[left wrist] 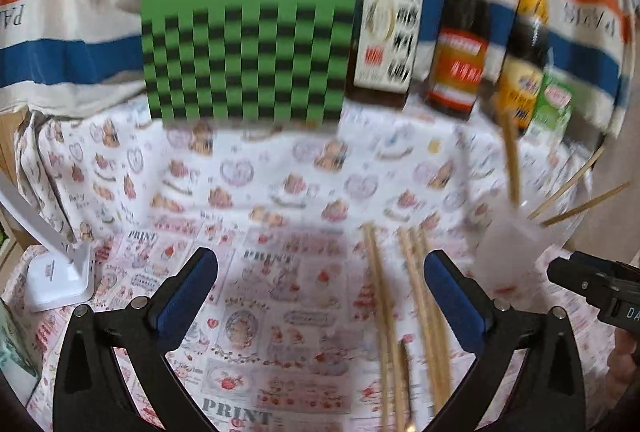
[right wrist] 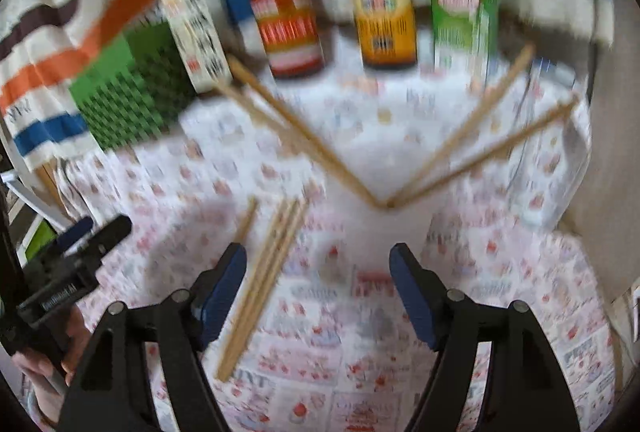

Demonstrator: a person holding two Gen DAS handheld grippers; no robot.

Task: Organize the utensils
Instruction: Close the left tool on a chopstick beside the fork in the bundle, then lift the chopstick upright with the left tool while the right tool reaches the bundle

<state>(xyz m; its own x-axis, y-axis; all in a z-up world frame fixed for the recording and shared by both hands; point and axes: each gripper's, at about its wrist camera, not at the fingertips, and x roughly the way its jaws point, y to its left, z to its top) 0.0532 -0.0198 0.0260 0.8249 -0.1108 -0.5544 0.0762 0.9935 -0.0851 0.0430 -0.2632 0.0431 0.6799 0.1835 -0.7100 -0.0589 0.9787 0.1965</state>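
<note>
Several wooden chopsticks (left wrist: 416, 304) lie loose on the printed tablecloth, close to the right finger of my left gripper (left wrist: 320, 284), which is open and empty. A clear cup (left wrist: 508, 252) to their right holds several more chopsticks (left wrist: 510, 160) sticking up and fanning out. In the right wrist view my right gripper (right wrist: 318, 284) is open and empty above the cup (right wrist: 384, 228), whose chopsticks (right wrist: 304, 140) spread left and right. The loose chopsticks (right wrist: 260, 284) lie by its left finger. Both views are blurred.
At the back stand a green checkered board (left wrist: 248, 44), three sauce bottles (left wrist: 460, 28) and a green carton (left wrist: 552, 108), before a striped cloth. A white lamp base (left wrist: 60, 276) sits at the left. The other gripper shows at each view's edge (left wrist: 592, 288) (right wrist: 72, 264).
</note>
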